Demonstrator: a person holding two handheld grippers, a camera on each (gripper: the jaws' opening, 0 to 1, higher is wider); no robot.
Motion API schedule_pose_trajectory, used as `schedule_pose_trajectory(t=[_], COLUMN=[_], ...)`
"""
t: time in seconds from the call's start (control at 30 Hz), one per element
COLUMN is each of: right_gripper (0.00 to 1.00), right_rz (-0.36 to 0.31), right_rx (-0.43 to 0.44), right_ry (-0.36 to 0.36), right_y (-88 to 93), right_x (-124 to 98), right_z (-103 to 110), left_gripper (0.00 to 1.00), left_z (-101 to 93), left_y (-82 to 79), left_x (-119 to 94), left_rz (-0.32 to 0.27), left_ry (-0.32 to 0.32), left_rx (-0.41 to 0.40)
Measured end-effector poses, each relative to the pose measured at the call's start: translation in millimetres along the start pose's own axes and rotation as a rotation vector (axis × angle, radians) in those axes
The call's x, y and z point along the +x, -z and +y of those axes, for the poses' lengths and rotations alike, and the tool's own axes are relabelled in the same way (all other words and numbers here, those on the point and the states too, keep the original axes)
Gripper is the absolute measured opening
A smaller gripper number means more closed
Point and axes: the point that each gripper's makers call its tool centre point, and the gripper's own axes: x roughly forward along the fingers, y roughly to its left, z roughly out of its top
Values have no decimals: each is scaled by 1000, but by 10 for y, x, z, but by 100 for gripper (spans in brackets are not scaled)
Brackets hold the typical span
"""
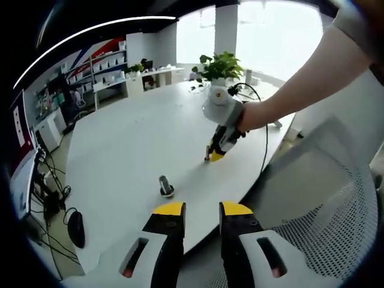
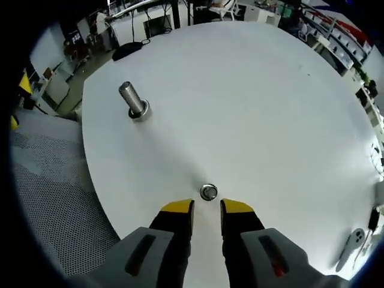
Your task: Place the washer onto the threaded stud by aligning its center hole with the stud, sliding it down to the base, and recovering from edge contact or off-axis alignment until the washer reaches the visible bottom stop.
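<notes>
in the right gripper view the washer [image 2: 208, 192] is lying flat on the white surface [image 2: 252, 102] at lower centre, just beyond the right gripper [image 2: 207, 207], whose fingers are sitting released and empty. the threaded stud [image 2: 133, 100] is standing apart at upper left. the left gripper [image 1: 201, 209] is hovering with fingers parted, holding nothing.

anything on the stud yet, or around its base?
Nothing on the threaded stud; its top and shaft are bare, only its own base flange below. The washer lies flat on the table, apart from it.
</notes>
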Motion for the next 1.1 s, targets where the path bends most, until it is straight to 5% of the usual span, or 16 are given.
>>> schedule_pose_trajectory(t=[0.23, 0.63, 1.1], right_gripper=[21, 23, 26], right_rz=[-51, -241, -379], right_rx=[4, 31, 119], right_ry=[14, 58, 82], right_y=[94, -16, 400], right_x=[-337, -1005, -1561], right_z=[76, 235, 279], left_gripper=[20, 20, 21], left_z=[-8, 11, 41], left_y=[-44, -109, -185], left_x=[-24, -52, -79], left_rz=[-24, -63, -100], left_ry=[-1, -5, -8], left_rx=[7, -11, -48])
